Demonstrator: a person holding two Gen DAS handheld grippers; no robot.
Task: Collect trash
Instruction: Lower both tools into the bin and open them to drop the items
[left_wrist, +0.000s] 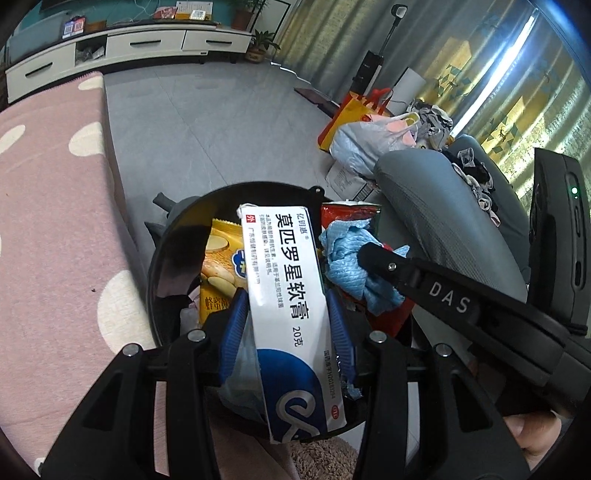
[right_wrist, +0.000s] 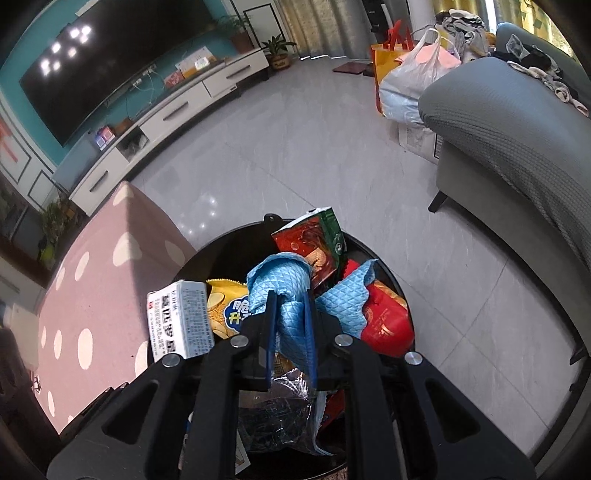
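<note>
My left gripper (left_wrist: 286, 297) is shut on a white medicine box (left_wrist: 284, 280) with blue print, its blue pads pressing both long sides. The box hangs over a round black trash bin (left_wrist: 162, 266). My right gripper (right_wrist: 290, 299) is shut on a crumpled blue cloth (right_wrist: 280, 280) above the same bin (right_wrist: 388, 273). In the left wrist view the right gripper (left_wrist: 373, 254) comes in from the right with the cloth (left_wrist: 347, 258) at its tip. The box (right_wrist: 181, 321) shows at the left of the right wrist view. A yellow snack bag (right_wrist: 221, 306) and red wrappers (right_wrist: 388, 317) lie in the bin.
A pink polka-dot covered seat (left_wrist: 55, 221) borders the bin on the left. A grey sofa (right_wrist: 517, 129) with clothes on it stands to the right. Filled bags (left_wrist: 369, 140) sit on the tiled floor beyond. A white TV cabinet (left_wrist: 129, 44) lines the far wall.
</note>
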